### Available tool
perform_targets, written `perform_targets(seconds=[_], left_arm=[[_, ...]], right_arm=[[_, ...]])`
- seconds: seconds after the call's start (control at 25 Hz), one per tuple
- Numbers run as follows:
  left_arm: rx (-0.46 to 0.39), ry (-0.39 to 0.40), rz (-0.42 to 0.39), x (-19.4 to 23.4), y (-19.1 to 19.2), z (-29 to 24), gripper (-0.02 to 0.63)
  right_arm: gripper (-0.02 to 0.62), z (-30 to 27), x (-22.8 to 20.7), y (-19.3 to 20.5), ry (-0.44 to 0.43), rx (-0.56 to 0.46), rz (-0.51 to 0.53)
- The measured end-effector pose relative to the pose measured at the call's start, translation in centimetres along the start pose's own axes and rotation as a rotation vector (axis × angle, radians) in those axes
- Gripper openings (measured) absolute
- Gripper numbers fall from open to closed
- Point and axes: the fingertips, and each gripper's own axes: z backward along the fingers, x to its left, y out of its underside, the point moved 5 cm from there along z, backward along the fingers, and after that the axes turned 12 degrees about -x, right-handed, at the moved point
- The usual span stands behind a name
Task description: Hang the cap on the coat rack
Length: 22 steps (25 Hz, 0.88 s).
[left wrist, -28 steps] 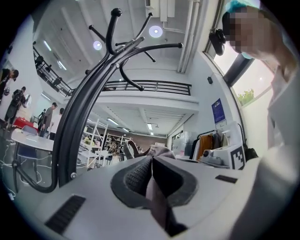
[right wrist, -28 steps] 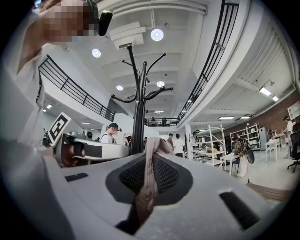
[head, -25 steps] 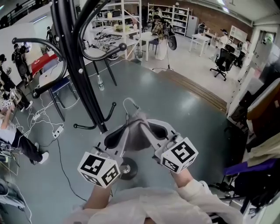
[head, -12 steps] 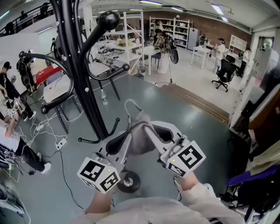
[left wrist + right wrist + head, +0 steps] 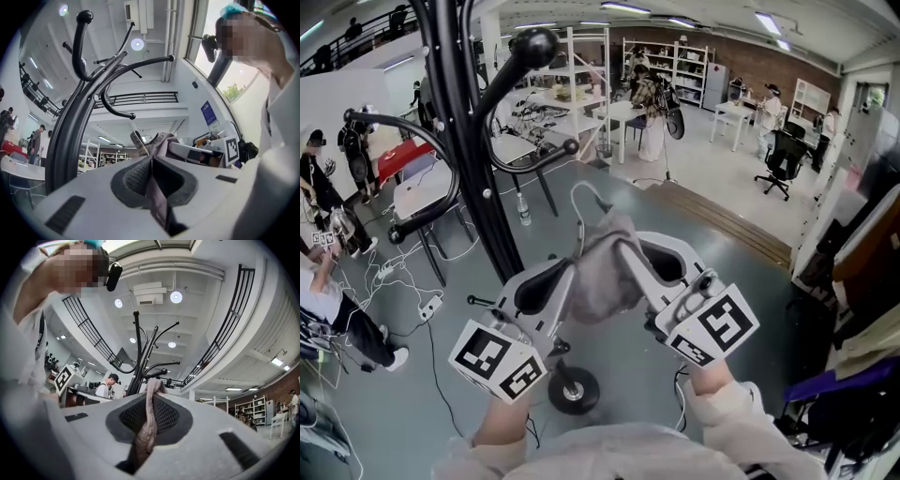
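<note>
left claw [image 5: 551,286] and right claw [image 5: 661,267] each pinch an edge of the cap [image 5: 602,272], which hangs bunched between them. the rack [image 5: 464,141] stands ahead, left of both, its hook [image 5: 532,44] higher. risk: thin fabric could slip from a pinch, or the bunched cap could miss the hook and drop.

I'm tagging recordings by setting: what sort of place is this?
Probably a large open lab or workshop hall: white metal shelving racks, white work tables, and a black swivel office chair.
</note>
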Motion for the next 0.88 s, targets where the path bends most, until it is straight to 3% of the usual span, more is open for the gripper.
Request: perform_targets(seconds=[0.28,0.52,0.88], left_arm=[[-0.081,0.003,-0.044,1.1,-3.1,-0.8,0.018],[-0.096,0.028,-0.085,1.5,-4.3,-1.6,0.018],[-0.115,0.022,-0.075,2.5,-4.1,-1.8,0.018]], right_arm=[[0.011,-1.2,-1.5,-2.6,0.018,-0.065,0.061],[0.011,-2.3,-2.6,-3.9,0.045,-0.112,0.093],[0.011,-2.8,-3.3,-4.6,0.048,-0.178,0.103]])
